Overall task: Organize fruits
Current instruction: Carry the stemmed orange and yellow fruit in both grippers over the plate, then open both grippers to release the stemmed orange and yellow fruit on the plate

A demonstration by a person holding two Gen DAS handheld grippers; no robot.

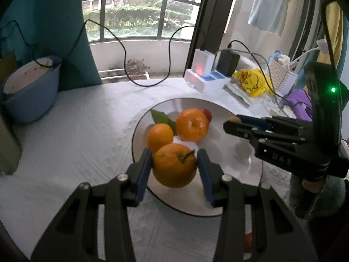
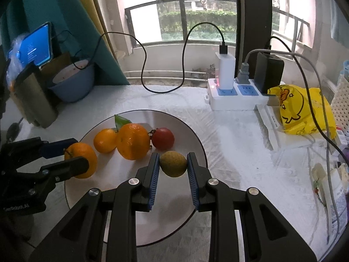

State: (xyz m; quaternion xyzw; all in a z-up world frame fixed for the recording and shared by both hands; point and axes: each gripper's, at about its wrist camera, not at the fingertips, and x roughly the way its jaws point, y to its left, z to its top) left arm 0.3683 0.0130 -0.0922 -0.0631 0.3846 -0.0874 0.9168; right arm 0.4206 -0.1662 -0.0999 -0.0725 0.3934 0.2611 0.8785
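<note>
Right wrist: plate (image 2: 196, 139) w/ oranges, tomato (image 2: 163, 138)

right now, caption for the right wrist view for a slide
Right hand-held gripper grips a small yellow-green fruit over a plate of oranges.

Left gripper (image 1: 174, 163) clamps an orange (image 1: 174, 166) between its blue pads; right gripper (image 2: 173, 163) pinches a small yellow-green fruit (image 2: 173, 163), both poised side by side, angled inward.
</note>
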